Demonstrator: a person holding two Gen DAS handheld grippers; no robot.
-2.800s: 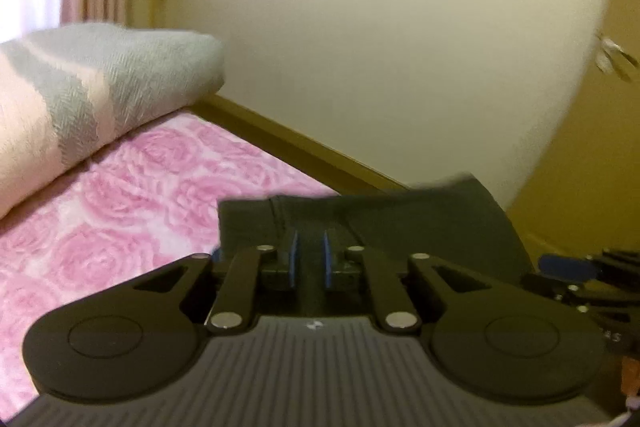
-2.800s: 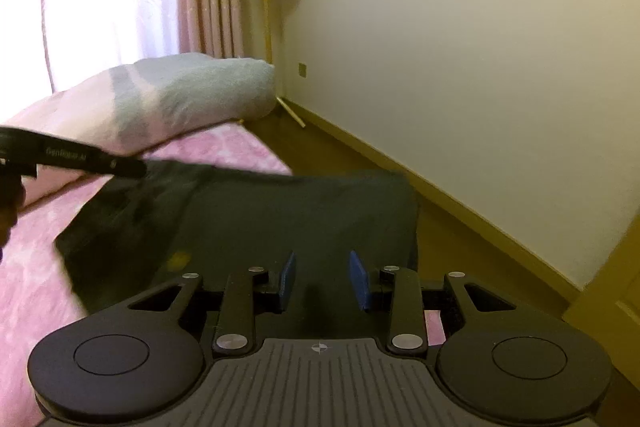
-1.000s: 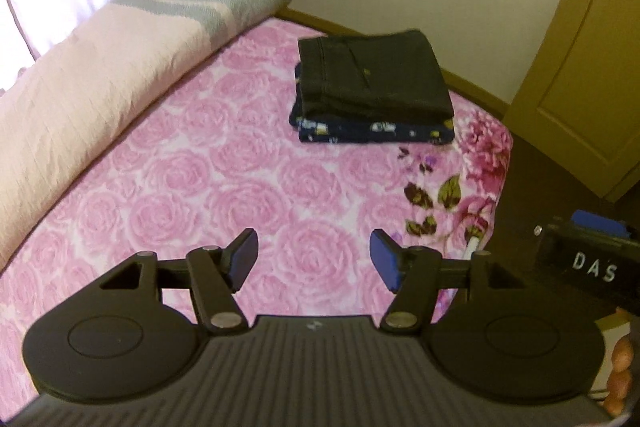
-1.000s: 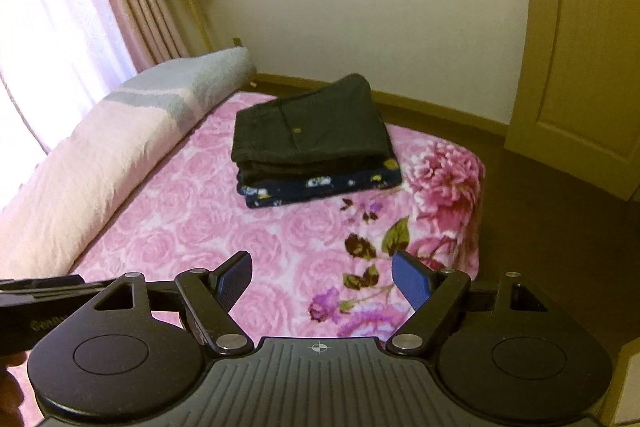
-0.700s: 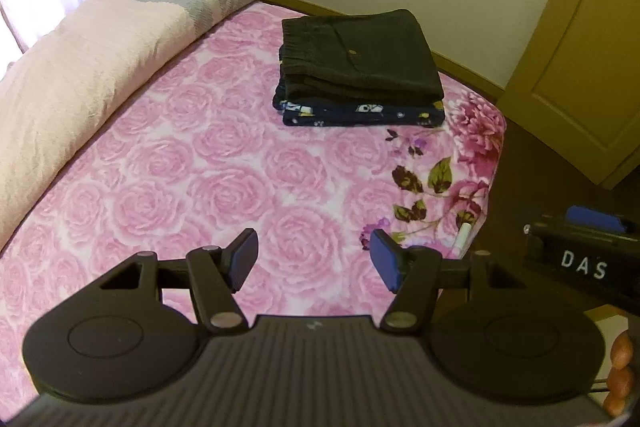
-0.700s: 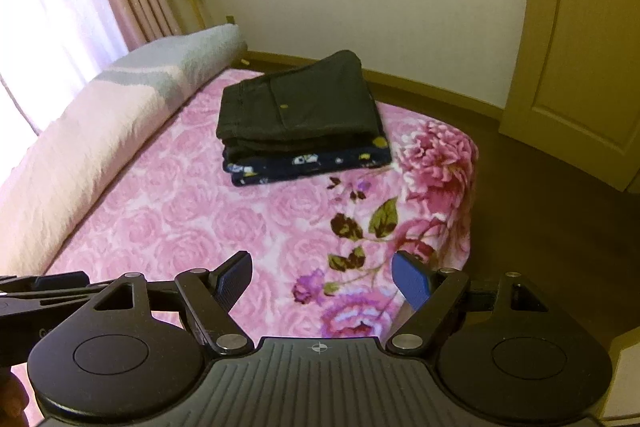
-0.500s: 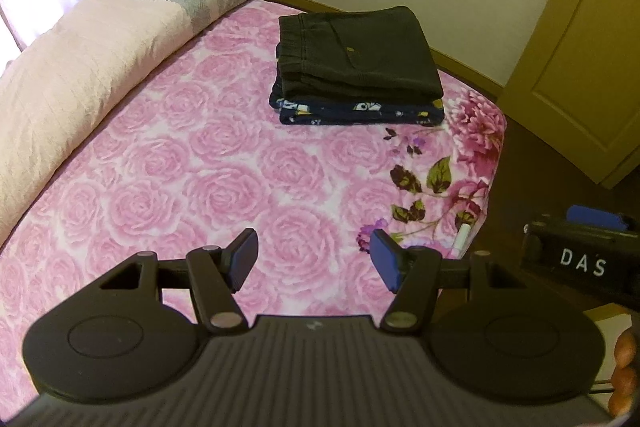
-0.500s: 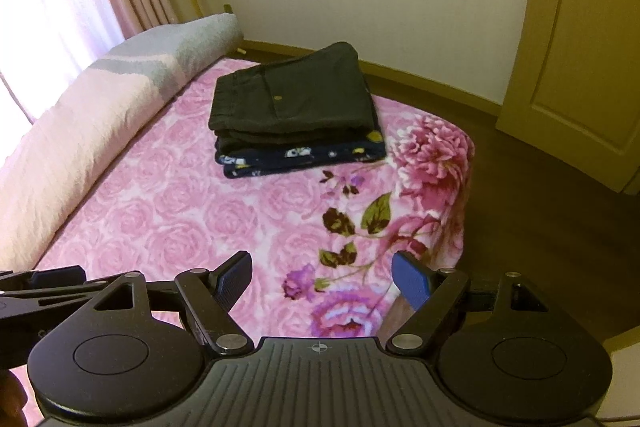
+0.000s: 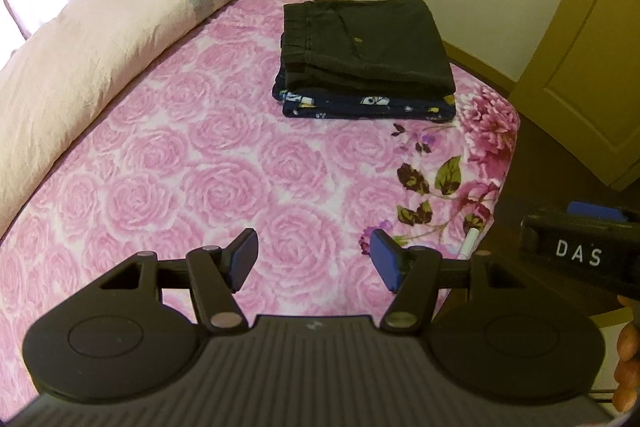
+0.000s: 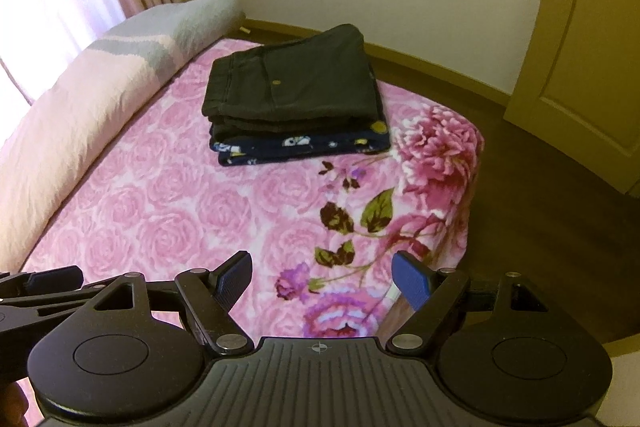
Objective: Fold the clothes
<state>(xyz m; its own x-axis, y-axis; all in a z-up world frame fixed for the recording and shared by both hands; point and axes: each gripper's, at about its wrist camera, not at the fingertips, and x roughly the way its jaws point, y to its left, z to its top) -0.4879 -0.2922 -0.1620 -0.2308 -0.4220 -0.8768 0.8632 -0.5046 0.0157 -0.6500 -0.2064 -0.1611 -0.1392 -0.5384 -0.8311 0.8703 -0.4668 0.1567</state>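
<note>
Folded dark trousers (image 9: 362,43) sit atop a folded navy patterned garment (image 9: 368,105) at the far right of the pink rose bedspread (image 9: 208,171), well apart from the left gripper (image 9: 312,259) and right gripper (image 10: 322,281), both spread wide and holding nothing.

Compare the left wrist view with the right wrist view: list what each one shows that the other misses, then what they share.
Left wrist only: the black gripper body lettered DAS at the right edge, and a small white stick at the bed's edge.

Right wrist only: the dark wooden floor beside the bed.

Both: the folded black trousers stacked on the folded navy patterned garment, the pink rose bedspread, the rolled pink-and-grey quilt, the door, and open gripper jaws.
</note>
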